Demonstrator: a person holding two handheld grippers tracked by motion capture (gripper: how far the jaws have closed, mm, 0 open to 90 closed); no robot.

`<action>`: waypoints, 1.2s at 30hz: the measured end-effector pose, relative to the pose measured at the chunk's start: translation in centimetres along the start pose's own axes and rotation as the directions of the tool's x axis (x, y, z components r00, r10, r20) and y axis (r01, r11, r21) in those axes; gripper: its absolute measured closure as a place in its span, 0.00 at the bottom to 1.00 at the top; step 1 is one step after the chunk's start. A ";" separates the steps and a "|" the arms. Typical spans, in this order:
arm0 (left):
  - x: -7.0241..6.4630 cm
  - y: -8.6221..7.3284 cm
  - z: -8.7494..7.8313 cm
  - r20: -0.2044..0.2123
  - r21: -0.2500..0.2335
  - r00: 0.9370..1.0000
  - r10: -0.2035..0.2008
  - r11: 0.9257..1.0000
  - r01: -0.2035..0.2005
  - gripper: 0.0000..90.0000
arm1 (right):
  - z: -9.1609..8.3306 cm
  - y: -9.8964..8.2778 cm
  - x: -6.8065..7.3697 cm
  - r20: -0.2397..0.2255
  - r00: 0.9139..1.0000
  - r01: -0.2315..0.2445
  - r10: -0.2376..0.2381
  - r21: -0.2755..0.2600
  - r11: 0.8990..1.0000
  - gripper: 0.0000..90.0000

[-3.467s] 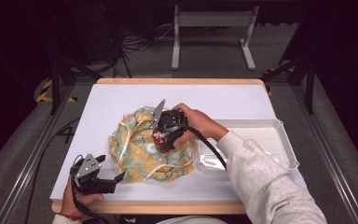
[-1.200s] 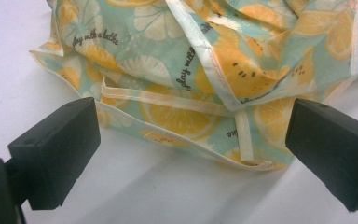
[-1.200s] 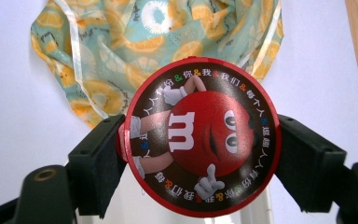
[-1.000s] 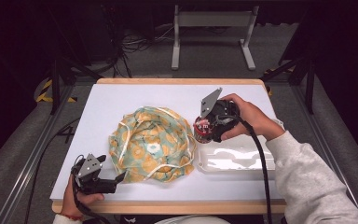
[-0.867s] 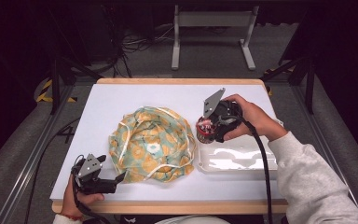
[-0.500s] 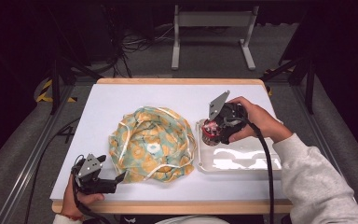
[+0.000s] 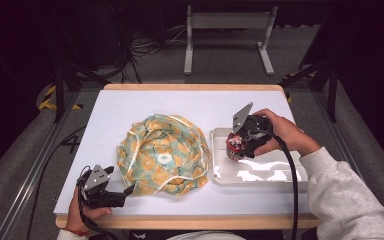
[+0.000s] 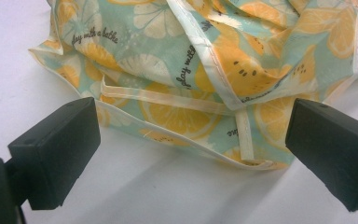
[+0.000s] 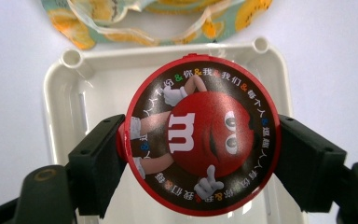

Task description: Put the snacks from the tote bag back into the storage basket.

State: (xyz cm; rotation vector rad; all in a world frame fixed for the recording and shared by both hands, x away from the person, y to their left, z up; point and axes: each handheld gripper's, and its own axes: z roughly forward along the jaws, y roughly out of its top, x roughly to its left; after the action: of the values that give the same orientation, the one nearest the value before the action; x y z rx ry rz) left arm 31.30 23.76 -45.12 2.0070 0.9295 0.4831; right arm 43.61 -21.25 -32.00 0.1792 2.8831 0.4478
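1. Jaws of the right gripper are clamped on a round red M&M's tin, one black pad on each side of its rim; the printed lid, with the red candy character and a ring of Chinese characters, faces the right gripper view's camera.
2. From the high view, the right gripper sits in the person's right hand and holds the tin above the 9 o'clock end of a white plastic tray.
3. Whether the tin touches the tray floor, I cannot tell.
4. In the right gripper view the tray lies directly behind the tin, its two round corner posts at 10 and 1 o'clock.
5. At 9 o'clock from the tray, just beside it on the white table, lies a crumpled drawstring bag in teal fabric with orange and lemon slices.
6. At 7 o'clock from the bag, near the table's front edge, the left gripper rests in the left hand.
7. Its jaws stand wide apart with nothing between them, pointing at the bag's hem just ahead.
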 end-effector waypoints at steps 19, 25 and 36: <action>0.0 0.0 0.1 0.000 0.000 1.000 0.002 1.000 -0.002 0.04 | 1.7 -2.3 -0.2 -0.031 0.999 -0.017 0.019 0.067 0.998 0.26; 0.0 0.0 0.1 0.000 0.001 1.000 0.001 1.000 -0.001 0.04 | 2.0 -2.7 -0.3 -0.039 0.999 -0.030 0.033 0.078 0.996 0.26; 0.0 0.0 0.1 -0.001 0.002 1.000 0.002 1.000 -0.002 0.04 | 2.9 -3.3 -0.3 -0.046 0.998 -0.033 0.038 0.100 0.994 0.26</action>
State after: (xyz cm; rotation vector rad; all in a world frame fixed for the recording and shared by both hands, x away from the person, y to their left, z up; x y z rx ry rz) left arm 31.33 23.71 -45.14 2.0099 0.9296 0.4845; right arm 44.35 -23.58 -35.66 0.2391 2.9552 0.3190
